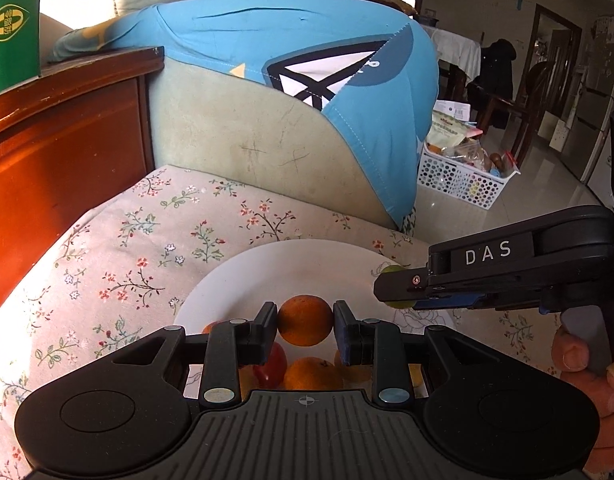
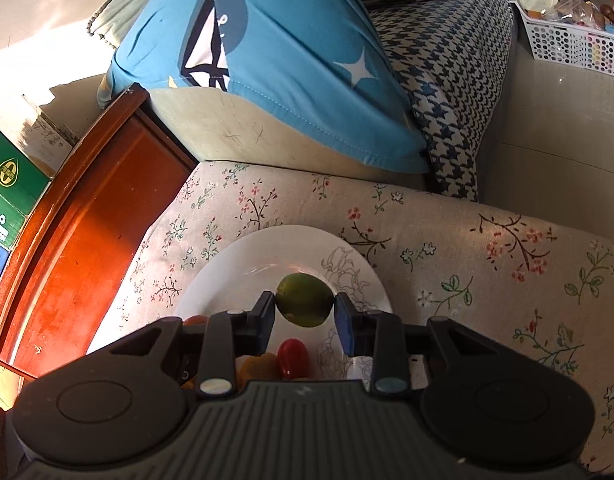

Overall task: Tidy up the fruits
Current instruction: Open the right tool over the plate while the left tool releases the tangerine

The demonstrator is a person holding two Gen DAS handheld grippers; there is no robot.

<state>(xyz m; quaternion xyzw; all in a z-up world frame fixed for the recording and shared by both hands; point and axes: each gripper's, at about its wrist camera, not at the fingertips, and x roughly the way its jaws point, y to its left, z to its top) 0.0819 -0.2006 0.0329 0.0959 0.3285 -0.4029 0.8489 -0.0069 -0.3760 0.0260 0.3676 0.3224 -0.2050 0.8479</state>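
Note:
My left gripper (image 1: 305,322) is shut on an orange (image 1: 305,320), held just above a white plate (image 1: 259,276) on a floral cloth. Under it on the plate lie a red fruit (image 1: 273,366) and another orange (image 1: 311,374). My right gripper (image 2: 304,307) is shut on a green fruit (image 2: 304,300), also over the white plate (image 2: 243,264), where a red fruit (image 2: 293,356) and a yellow-orange fruit (image 2: 259,366) lie. In the left wrist view the right gripper (image 1: 391,286) reaches in from the right over the plate's edge, with the green fruit (image 1: 392,269) peeking out.
A wooden cabinet (image 1: 63,140) with a green box (image 1: 11,28) stands to the left. A blue cushion (image 1: 307,64) leans on the sofa behind the floral cloth (image 1: 127,248). A white basket (image 1: 463,178) of packets sits on the tiled floor at the right. A hand (image 1: 587,376) grips the right tool.

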